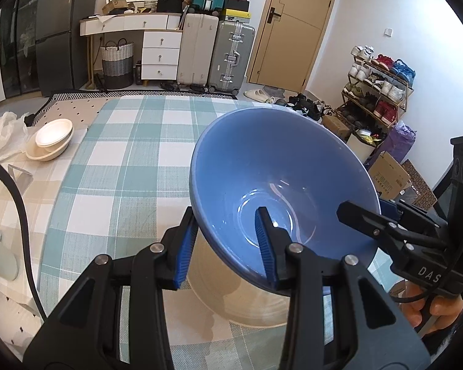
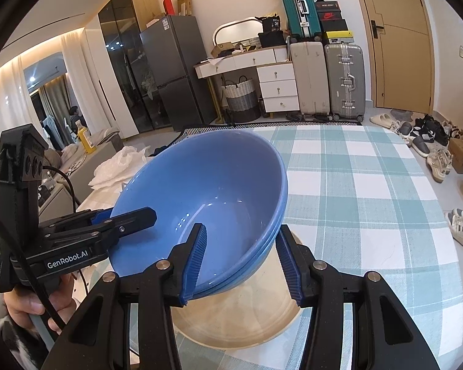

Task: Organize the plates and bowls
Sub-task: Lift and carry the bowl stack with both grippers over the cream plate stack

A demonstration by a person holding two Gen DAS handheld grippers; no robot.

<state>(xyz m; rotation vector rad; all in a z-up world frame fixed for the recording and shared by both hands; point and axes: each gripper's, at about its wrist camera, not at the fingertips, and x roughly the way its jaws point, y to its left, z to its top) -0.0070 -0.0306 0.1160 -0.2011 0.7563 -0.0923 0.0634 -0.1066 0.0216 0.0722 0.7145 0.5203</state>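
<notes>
Blue bowl (image 1: 281, 178), tilted mid-frame over cream plate (image 1: 247, 305), is clamped at opposite rims by left gripper (image 1: 225, 246) and right gripper (image 2: 244, 262); uneven lowering risks slip, chipping.

Lived-in room, white walls, pale floor.

Tan wooden door (image 1: 293, 27) at the back with a dark handle. Left of it, grey and beige suitcases (image 1: 214, 52) standing upright, a teal suitcase (image 2: 298, 4) and shoe boxes stacked above. White dressing table (image 1: 145, 35) with drawers and an oval mirror, woven laundry basket (image 1: 117, 61) beneath. Dark refrigerator (image 2: 173, 71) beside a glass-fronted cabinet. Shoe rack (image 1: 379, 86) against the right wall. Warm cove lighting (image 2: 46, 46) over sheer white curtains.
</notes>
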